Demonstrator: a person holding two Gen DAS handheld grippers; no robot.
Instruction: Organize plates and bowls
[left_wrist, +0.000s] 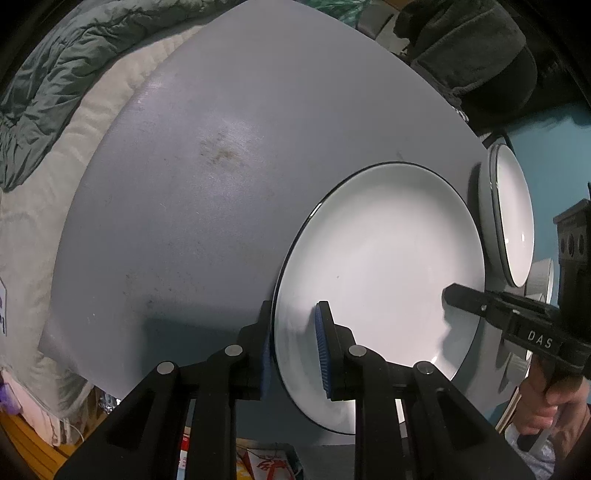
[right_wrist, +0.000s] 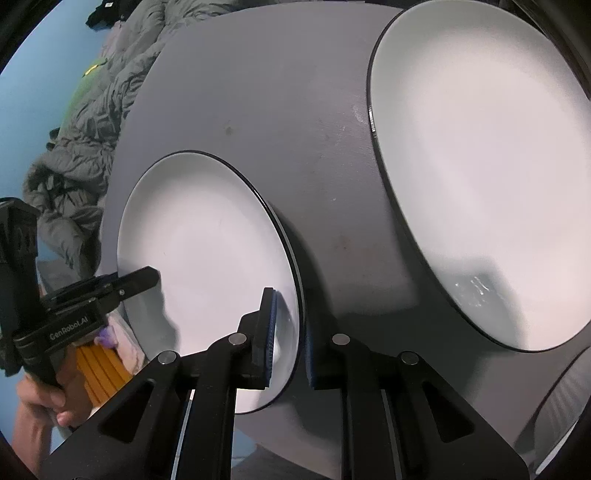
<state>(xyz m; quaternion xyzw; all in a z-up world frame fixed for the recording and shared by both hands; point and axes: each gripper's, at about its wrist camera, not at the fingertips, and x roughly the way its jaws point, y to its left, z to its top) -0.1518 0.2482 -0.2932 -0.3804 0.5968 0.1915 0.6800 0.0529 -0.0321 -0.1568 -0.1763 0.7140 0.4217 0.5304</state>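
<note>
My left gripper (left_wrist: 295, 347) straddles the near rim of the plate (left_wrist: 384, 258), one blue pad above the surface and one below the rim; the pads look closed onto the rim, so I judge it to be gripping the plate. My right gripper (right_wrist: 288, 339) straddles the opposite rim of the same plate in the same way, and its pads also appear closed on the rim. The plate lies in the lower right of the left wrist view and the lower left of the right wrist view, on the grey table (left_wrist: 207, 177). A second plate (right_wrist: 487, 177) fills the upper right of the right wrist view, apart from the first. A ribbed bowl (right_wrist: 565, 402) shows at the lower right edge. I judge the plate to be glazed ceramic: stiff, fairly heavy, smooth and breakable. The rim is the only graspable part, and the glaze is likely slippery against the pads. Hold at two opposite points, keep the plate level, and set it onto the second plate without impact.
</note>
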